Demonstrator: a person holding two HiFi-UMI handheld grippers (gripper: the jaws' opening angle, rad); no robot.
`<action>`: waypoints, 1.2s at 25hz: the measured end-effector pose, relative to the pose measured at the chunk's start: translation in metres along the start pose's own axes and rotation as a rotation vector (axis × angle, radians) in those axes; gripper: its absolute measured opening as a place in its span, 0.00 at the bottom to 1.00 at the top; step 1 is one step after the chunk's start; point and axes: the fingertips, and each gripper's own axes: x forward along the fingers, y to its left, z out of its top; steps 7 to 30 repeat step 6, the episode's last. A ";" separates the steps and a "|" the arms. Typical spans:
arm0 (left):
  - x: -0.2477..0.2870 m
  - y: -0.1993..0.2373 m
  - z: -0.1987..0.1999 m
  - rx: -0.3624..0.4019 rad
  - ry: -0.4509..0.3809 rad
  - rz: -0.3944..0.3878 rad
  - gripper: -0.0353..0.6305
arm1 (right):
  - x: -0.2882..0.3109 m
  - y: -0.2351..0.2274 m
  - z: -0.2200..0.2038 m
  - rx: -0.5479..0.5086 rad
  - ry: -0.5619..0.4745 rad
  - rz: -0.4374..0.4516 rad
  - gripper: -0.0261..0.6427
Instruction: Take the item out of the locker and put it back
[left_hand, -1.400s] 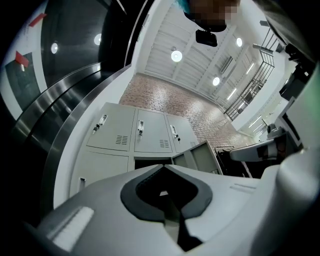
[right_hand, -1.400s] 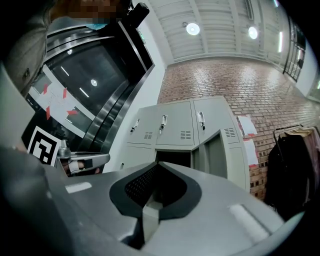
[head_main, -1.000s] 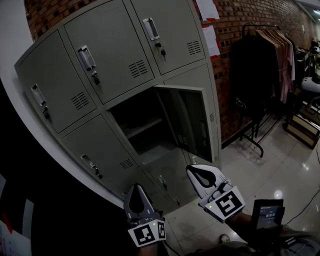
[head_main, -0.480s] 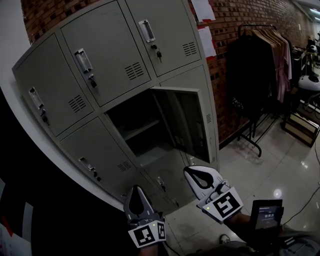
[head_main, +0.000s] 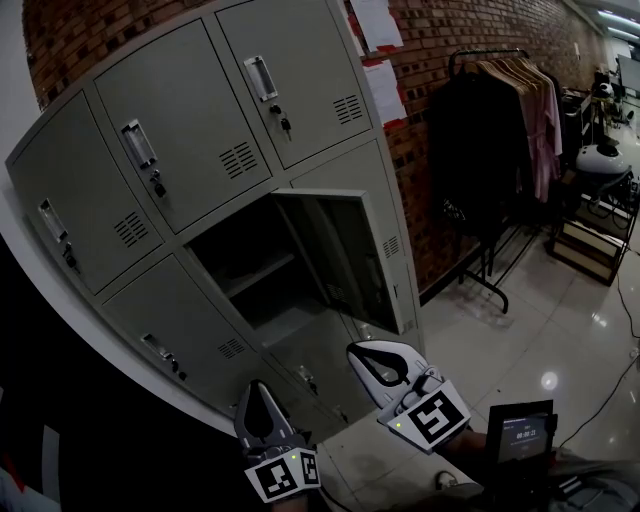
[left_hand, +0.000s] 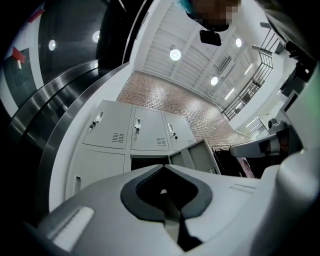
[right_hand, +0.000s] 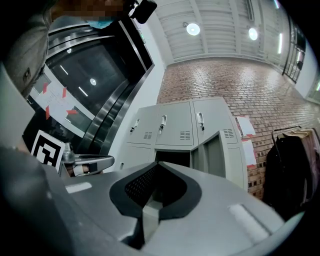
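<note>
The grey locker bank fills the left of the head view. Its middle compartment (head_main: 250, 280) stands with its door (head_main: 345, 262) swung out to the right. Inside it is dark: I see a shelf but can make out no item. My left gripper (head_main: 254, 386) is low at the bottom, shut and empty, its tips meeting in the left gripper view (left_hand: 162, 167). My right gripper (head_main: 352, 353) hangs a little right of it, below the door, also shut with nothing in it (right_hand: 157, 165). Both point up at the lockers from a distance.
A rack of dark and pink clothes (head_main: 500, 130) stands by the brick wall to the right. Papers (head_main: 375, 30) are taped to the bricks. A small screen (head_main: 520, 437) sits at the bottom right above the glossy tiled floor (head_main: 540, 330).
The head view has swung, so the lockers and rack now sit further left. Both grippers sit slightly lower and further left in the picture and stay shut.
</note>
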 end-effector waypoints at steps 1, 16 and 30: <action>0.002 -0.001 0.000 0.000 0.000 0.000 0.05 | -0.001 -0.002 0.001 -0.004 -0.002 0.000 0.04; 0.007 -0.008 -0.001 0.007 0.013 0.008 0.05 | -0.004 -0.006 0.003 -0.018 -0.005 0.017 0.04; 0.007 -0.008 -0.001 0.007 0.013 0.008 0.05 | -0.004 -0.006 0.003 -0.018 -0.005 0.017 0.04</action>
